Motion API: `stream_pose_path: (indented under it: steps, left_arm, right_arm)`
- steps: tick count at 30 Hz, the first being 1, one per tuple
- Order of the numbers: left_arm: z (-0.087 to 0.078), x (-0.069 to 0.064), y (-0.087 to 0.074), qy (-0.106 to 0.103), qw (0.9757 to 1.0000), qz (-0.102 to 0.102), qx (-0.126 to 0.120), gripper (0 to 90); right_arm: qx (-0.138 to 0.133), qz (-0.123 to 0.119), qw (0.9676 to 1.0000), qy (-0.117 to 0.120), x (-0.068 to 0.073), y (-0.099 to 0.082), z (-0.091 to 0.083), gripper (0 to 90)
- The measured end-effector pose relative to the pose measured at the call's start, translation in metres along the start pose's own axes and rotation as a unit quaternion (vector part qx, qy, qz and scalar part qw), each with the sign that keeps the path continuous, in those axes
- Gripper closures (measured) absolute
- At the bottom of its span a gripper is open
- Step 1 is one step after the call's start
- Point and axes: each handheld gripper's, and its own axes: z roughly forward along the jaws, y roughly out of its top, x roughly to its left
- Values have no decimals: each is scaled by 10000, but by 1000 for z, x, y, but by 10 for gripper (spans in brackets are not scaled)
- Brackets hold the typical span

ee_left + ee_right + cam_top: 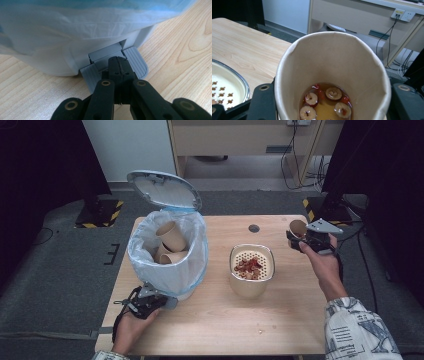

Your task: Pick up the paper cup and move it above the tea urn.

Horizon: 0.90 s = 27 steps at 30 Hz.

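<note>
Closed left gripper [119,65] fingers depress bin pedal [136,63], lid [164,190] up; right gripper [306,239] clamps paper cup [332,75] upright near table [210,320] right edge, retaining tea.

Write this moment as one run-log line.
left gripper: shut, pressing bin pedal | lid: open | right gripper: holding paper cup of tea | strainer bowl: fruit pieces

I see a pale wood-grain desk [210,320]. The pedal bin [50,62] near its left edge is white, lined with a pale blue bag [187,265]; its pedal [135,62] is grey and ribbed. My black left gripper [119,65] sits on it. The brown paper cup [332,65] in my right gripper [300,236] holds amber liquid with red-and-cream fruit slices [334,93]. The cream strainer bowl [252,270] has a dotted insert.
</note>
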Motion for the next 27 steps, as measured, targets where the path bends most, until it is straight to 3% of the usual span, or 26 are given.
stream_pose_path:
  steps: [11, 18, 27]
  left_arm:
    - [0, 0, 0, -1, 10000, 2, 1, 900]
    - [0, 0, 0, -4, 10000, 1, 1, 900]
    - [0, 0, 0, -3, 10000, 8, 0, 900]
  right_arm:
    - [-22, -117, 9999, 35, 7, 8, 8, 354]
    - [98, -474, 9988, 9, 12, 11, 16, 354]
    - [115, -648, 9978, 115, 21, 17, 22, 354]
